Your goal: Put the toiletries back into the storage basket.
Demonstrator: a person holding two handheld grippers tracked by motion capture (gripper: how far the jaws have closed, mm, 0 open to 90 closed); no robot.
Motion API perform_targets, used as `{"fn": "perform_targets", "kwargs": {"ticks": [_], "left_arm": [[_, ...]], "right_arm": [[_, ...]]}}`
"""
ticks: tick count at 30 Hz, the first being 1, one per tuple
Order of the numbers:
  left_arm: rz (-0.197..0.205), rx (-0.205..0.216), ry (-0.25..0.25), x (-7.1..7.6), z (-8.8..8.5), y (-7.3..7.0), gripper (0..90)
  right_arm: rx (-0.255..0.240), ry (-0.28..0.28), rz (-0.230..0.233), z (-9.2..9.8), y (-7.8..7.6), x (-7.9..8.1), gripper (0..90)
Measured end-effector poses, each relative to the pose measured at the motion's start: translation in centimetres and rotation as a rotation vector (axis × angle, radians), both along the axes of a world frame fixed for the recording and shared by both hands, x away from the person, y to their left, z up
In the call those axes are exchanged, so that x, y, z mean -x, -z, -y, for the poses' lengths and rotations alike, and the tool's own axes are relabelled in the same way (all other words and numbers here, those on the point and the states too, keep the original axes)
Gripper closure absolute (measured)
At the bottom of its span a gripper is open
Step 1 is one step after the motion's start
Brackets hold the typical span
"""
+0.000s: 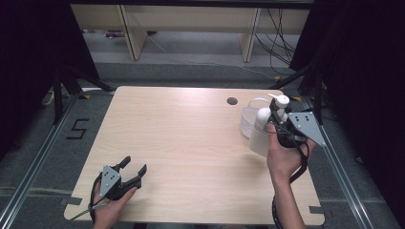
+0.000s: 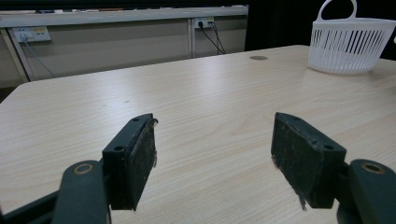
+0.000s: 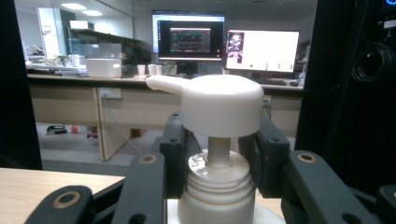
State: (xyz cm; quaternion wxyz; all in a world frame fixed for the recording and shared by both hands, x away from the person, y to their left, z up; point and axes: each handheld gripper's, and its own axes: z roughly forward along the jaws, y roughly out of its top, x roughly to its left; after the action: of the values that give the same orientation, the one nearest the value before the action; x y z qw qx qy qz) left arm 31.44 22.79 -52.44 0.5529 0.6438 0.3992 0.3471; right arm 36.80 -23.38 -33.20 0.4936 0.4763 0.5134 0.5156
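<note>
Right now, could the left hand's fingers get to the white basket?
Probably yes, with a long reach: the left gripper sits open at the near corner, and bare table lies between it and the basket.

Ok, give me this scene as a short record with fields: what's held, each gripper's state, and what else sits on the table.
held item: white pump bottle, gripped at its neck below the pump head
right gripper: shut on the pump bottle, beside the basket
left gripper: open, nothing between its jaws, low over the table's near left part
other item: white basket, with a handle
surface: wooden table
</note>
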Motion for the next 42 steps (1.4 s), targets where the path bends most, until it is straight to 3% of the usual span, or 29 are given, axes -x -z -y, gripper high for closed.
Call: {"fn": "perform_targets", "kwargs": {"ticks": [15,17,42], "left_arm": [[0.0,-0.001,0.0,0.0,0.0,0.0,30.0],[0.0,0.0,0.0,0.0,0.0,0.0,30.0],[-0.001,-0.003,-0.001,0.0,0.0,0.0,30.0]], "right_arm": [[0.024,0.006,0.037,0.5,-1.4,-0.9,63.5],[0.001,0.017,0.027,0.5,-1.6,-1.0,63.5],[0.018,0.038,0.045,1.3,-3.2,-2.4,63.5]]}}
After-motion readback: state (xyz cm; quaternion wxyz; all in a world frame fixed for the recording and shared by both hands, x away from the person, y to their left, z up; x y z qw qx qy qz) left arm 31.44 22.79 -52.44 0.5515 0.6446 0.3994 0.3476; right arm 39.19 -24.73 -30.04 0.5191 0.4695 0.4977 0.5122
